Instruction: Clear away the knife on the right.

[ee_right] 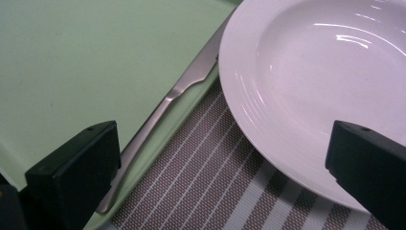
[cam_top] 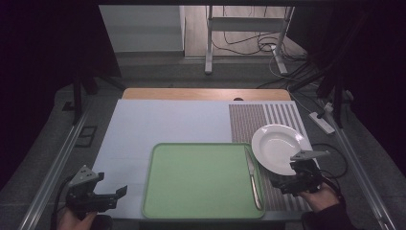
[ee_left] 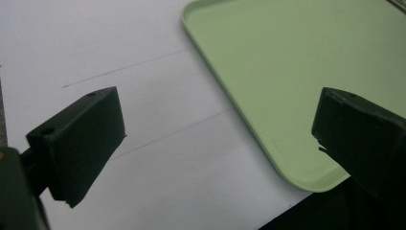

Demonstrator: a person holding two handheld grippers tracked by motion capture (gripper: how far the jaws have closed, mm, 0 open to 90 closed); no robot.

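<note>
1. Green tray (cam_top: 201,179) bed bare across its middle and left; open room there.
2. Knife (cam_top: 253,178) lies along the tray's right rim, blocking that edge.
3. White plate (cam_top: 277,147) sits on the striped mat (cam_top: 246,120), overlapping the tray's right edge.
4. White sheet (cam_top: 167,120) left of and beyond the tray is unobstructed.

White plate (cam_top: 276,147) — upright, overlapping tray (cam_top: 191,211) edge — beside knife (cam_top: 253,178).

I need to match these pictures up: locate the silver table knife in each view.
High view: silver table knife along the green plastic tray's right edge.
Left gripper view: top right corner, just a sliver.
Right gripper view: centre-left, on the tray rim.
Shared landmark: the green tray.
</note>
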